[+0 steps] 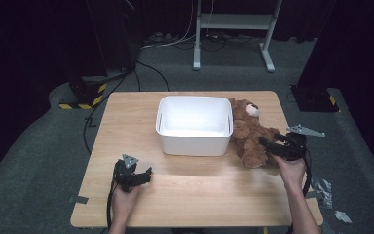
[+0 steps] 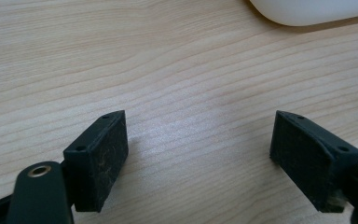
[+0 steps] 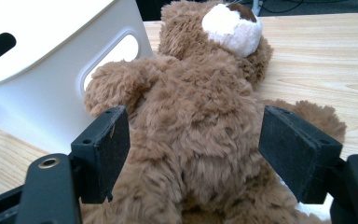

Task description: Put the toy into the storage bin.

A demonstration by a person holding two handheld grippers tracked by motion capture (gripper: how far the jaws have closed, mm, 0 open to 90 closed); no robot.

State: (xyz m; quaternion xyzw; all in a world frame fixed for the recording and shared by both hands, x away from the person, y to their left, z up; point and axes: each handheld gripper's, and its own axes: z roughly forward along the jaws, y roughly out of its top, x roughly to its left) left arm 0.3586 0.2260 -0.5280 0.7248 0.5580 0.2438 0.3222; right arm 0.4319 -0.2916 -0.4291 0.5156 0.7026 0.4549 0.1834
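A white plastic tub (image 1: 194, 125) stands in the middle of the wooden table (image 1: 126, 122), and the teddy bear (image 1: 249, 132) lies on its back right against the tub's right wall, one furry arm pressed to that wall beside the handle slot (image 3: 108, 58). That wall blocks the bear's left side; its other side is open table.

The table has a pale wood-grain top and stands on grey carpet in a dark room. A white metal stand (image 1: 233, 29) is behind it, black cables trail across the floor, and bits of tape (image 1: 324, 190) lie to the right.

The right gripper (image 1: 272, 146) reaches in from the bear's feet, its jaws apart and straddling the bear's body (image 3: 196, 140), with fur bulging between the pads (image 3: 114, 144); they are not pressed shut on it. The left gripper (image 1: 143, 175) rests low over bare table near the front edge, well apart from the bear, jaws wide apart with nothing between them (image 2: 198, 154).
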